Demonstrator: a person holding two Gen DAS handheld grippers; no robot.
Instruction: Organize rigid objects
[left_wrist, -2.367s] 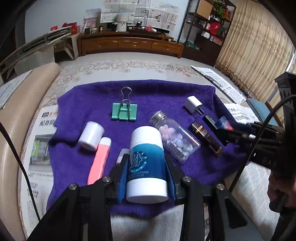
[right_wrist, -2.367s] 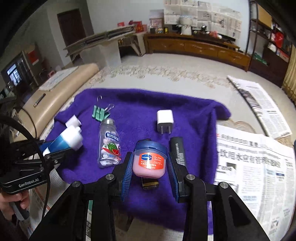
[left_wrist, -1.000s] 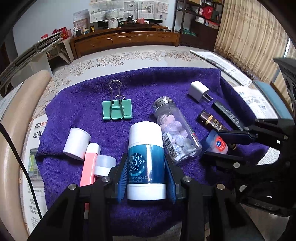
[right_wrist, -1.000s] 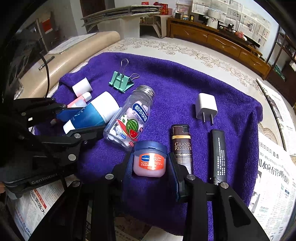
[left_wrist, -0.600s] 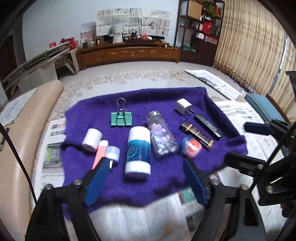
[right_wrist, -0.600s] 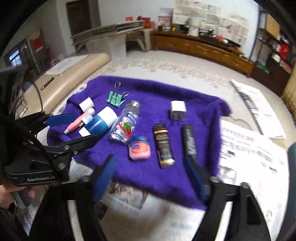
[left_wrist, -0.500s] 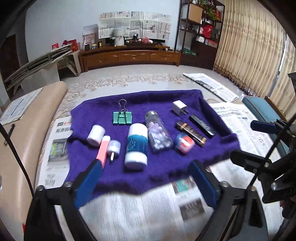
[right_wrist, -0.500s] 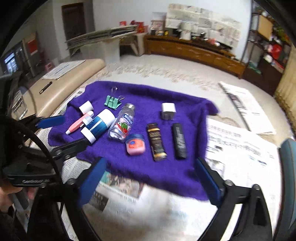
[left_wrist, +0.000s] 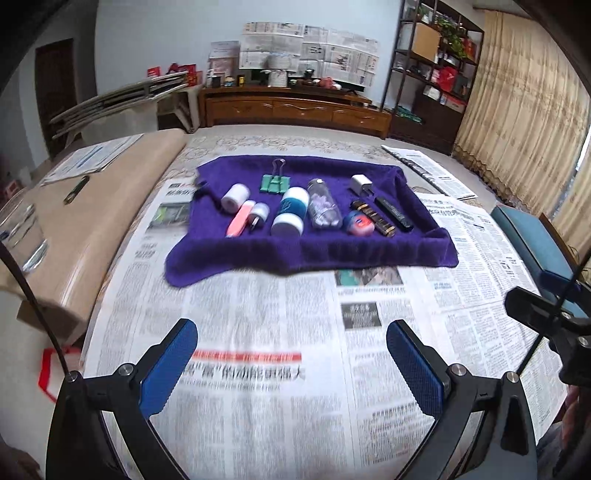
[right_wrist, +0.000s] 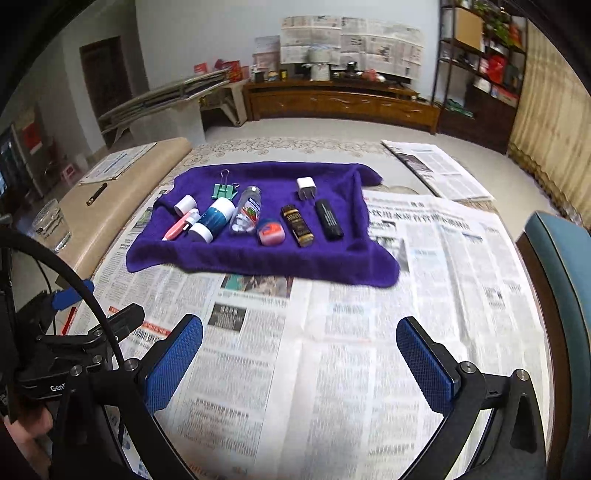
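Observation:
A purple towel (left_wrist: 306, 254) (right_wrist: 258, 258) lies on newspaper with a row of small objects on it: a white cap (left_wrist: 235, 192), a pink tube (left_wrist: 241, 218), a blue-and-white bottle (left_wrist: 291, 211) (right_wrist: 214, 218), a clear candy bottle (left_wrist: 324, 209) (right_wrist: 246, 211), a pink jar with a blue lid (left_wrist: 358, 223) (right_wrist: 271, 230), a brown lighter (left_wrist: 373, 218) (right_wrist: 298, 220), a black stick (left_wrist: 394, 213) (right_wrist: 328, 220), a white charger (left_wrist: 361, 184) (right_wrist: 306, 187) and a green binder clip (left_wrist: 274, 181) (right_wrist: 224, 189). My left gripper (left_wrist: 291, 362) and right gripper (right_wrist: 301, 363) are open, empty, well back from the towel.
Newspaper (left_wrist: 258, 369) covers the table around the towel. A glass of water (right_wrist: 51, 225) and a pen (right_wrist: 96, 193) sit on the beige bench at left. A blue chair (right_wrist: 557, 266) stands at right. The left gripper's body (right_wrist: 55, 347) shows at lower left in the right wrist view.
Both grippers have let go of their objects, the blue-and-white bottle and the pink jar, left them lying on the towel, opened wide and pulled back over the newspaper.

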